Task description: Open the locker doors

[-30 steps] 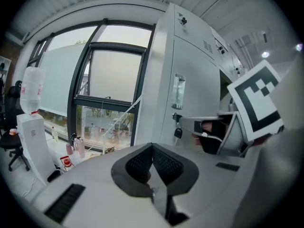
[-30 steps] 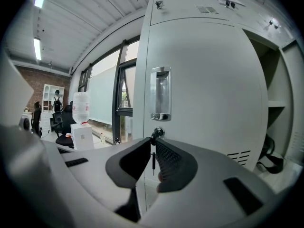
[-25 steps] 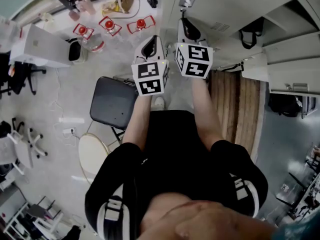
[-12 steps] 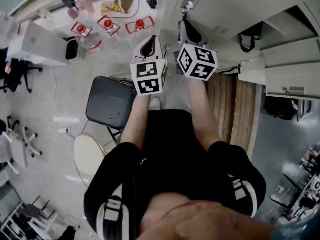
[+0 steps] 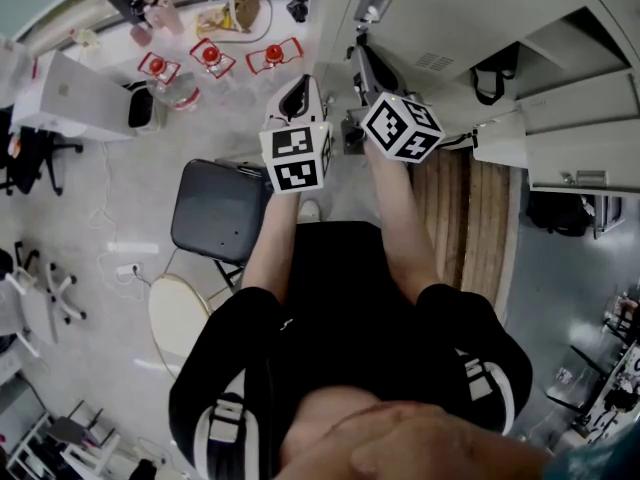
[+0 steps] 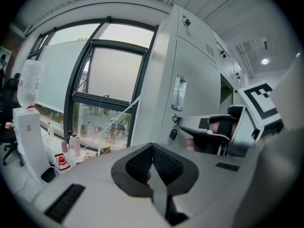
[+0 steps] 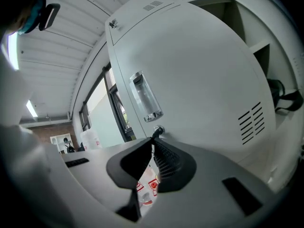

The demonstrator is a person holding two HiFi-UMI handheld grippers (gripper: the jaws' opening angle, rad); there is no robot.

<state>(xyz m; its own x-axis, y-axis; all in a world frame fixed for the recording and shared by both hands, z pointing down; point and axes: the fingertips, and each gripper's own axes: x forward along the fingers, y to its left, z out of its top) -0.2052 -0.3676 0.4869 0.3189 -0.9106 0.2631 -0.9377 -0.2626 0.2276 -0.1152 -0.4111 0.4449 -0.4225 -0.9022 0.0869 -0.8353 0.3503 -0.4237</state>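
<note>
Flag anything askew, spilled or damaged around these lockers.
Nothing stands out. The near locker door is shut, a key in its lock; the next locker stands open with a black bag inside.

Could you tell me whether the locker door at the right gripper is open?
Shut: the locker door lies flush with the panel above, key in its lock.

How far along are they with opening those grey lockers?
Done: the open locker on the right shows a black bag inside. In hand: the right gripper, whose jaws have just been closing, pinches the small key in the lock of the closed grey metal locker door. Left: probably turning it and swinging that door out. The left gripper is shut and empty.
</note>
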